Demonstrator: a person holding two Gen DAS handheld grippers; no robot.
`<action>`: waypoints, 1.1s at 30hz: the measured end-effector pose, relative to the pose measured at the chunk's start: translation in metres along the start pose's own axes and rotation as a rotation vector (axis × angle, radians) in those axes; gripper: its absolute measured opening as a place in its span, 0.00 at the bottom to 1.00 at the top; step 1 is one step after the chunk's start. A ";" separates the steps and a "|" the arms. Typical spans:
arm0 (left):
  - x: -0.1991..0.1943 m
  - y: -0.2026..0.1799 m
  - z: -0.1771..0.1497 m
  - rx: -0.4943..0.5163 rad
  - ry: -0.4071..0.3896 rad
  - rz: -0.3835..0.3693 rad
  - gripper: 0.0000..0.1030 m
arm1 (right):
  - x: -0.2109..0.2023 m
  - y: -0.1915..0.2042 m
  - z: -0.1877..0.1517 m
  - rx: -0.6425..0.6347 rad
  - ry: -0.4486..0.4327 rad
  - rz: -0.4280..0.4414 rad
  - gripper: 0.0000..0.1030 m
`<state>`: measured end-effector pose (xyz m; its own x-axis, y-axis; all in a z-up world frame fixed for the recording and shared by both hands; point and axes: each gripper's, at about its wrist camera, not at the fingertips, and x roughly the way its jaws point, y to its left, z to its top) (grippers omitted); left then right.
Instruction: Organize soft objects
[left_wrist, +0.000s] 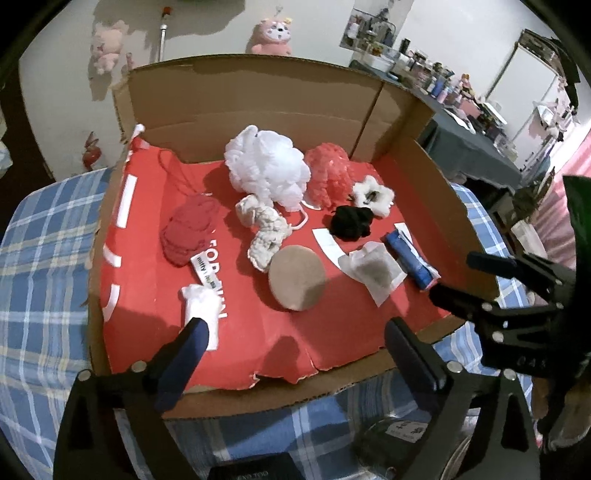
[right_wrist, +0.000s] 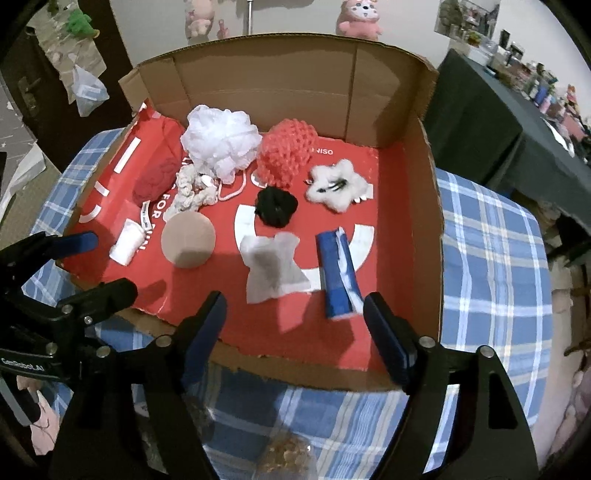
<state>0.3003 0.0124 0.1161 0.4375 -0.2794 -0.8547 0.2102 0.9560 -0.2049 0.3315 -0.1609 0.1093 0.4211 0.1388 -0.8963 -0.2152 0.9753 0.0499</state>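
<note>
1. The cardboard box (right_wrist: 424, 221) lies open on a blue plaid cloth (right_wrist: 491, 258); what is under the cloth is hidden.
2. Soft things sit on its red liner: white mesh pouf (right_wrist: 218, 144), coral pouf (right_wrist: 286, 155), black scrunchie (right_wrist: 277, 206).
3. Left tongs (left_wrist: 295, 339) are spread wide, empty; one tip overlaps a white wad (left_wrist: 201, 306).
4. Right tongs (right_wrist: 295, 314) are spread, empty, above the blue packet (right_wrist: 336, 273).

White mesh pouf (right_wrist: 218, 142) and red pouf (right_wrist: 286, 153) at the back, black scrunchie (right_wrist: 276, 206), tan round sponge (right_wrist: 189, 239), blue roll (right_wrist: 337, 273) nearer front
</note>
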 end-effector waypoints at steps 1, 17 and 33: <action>0.000 0.000 -0.001 -0.005 -0.004 0.004 0.96 | 0.000 0.001 -0.002 0.008 -0.002 0.001 0.75; 0.018 0.004 -0.016 -0.032 0.002 0.109 1.00 | 0.020 -0.002 -0.023 0.079 0.016 -0.012 0.75; 0.025 0.006 -0.018 -0.036 0.022 0.130 1.00 | 0.031 -0.006 -0.025 0.098 0.041 -0.013 0.75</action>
<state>0.2965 0.0126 0.0846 0.4400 -0.1514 -0.8852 0.1209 0.9867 -0.1087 0.3233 -0.1666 0.0701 0.3865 0.1204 -0.9144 -0.1217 0.9894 0.0788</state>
